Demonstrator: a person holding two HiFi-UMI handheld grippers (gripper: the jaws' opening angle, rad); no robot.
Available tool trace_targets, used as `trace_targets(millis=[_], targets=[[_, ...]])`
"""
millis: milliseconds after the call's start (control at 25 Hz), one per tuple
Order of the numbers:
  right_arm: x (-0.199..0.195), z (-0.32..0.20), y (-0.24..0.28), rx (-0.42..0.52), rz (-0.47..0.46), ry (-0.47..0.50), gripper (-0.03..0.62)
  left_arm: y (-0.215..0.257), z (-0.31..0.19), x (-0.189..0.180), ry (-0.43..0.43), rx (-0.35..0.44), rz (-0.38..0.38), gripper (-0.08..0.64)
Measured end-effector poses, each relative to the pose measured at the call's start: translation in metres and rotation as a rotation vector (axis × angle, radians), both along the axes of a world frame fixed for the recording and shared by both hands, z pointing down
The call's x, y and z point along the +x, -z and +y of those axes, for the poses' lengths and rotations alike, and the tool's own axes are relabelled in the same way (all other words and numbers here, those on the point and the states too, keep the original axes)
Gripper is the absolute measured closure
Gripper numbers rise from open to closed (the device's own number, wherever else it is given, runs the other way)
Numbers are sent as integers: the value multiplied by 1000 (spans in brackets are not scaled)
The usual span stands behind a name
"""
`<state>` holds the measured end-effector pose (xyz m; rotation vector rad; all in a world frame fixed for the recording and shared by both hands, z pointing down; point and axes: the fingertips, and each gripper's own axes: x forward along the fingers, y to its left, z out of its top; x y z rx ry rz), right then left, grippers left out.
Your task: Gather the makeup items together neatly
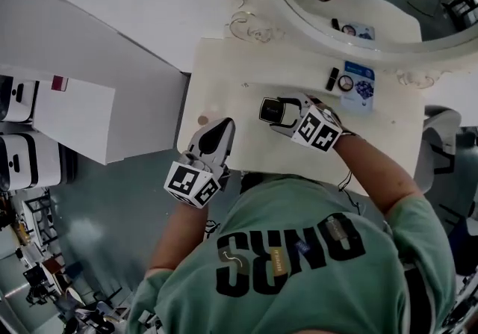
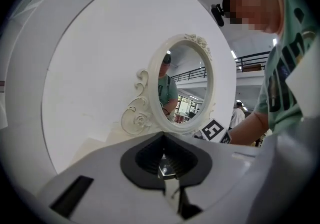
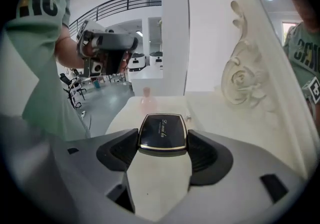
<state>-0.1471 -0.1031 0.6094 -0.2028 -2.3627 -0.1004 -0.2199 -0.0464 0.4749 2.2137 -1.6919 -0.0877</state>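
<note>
Black compact [image 3: 162, 131] with illegible script lettering grasped in right gripper [image 3: 162, 143] fingers, left gripper [image 2: 165, 163] fingers clenched empty

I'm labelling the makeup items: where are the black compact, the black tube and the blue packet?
black compact [image 3: 162, 132]: right gripper view, middle of its lid.
black tube [image 1: 332, 78]: head view, middle of its body.
blue packet [image 1: 364, 90]: head view, middle of its printed front.
</note>
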Motion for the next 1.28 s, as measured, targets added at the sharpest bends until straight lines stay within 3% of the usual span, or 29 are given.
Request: trace_targets(millis=[240,680,800,1000,1280], targets=[[-25,25,-65,1,93,55,290,-20,30,-36,61,-42,13,552],[-18,30,-118,12,153,114,287,-33,29,-42,23,-68,28,552],[-18,30,-105,-3,122,94,273,-31,22,-34,-6,-68,19,552],[-6,18,-42,-19,-13,-4,270,-15,3,-9,-58,-42,7,552],[67,-42,27,-6,-138,-244,270,9,-45,54,-192,3,-11,552]])
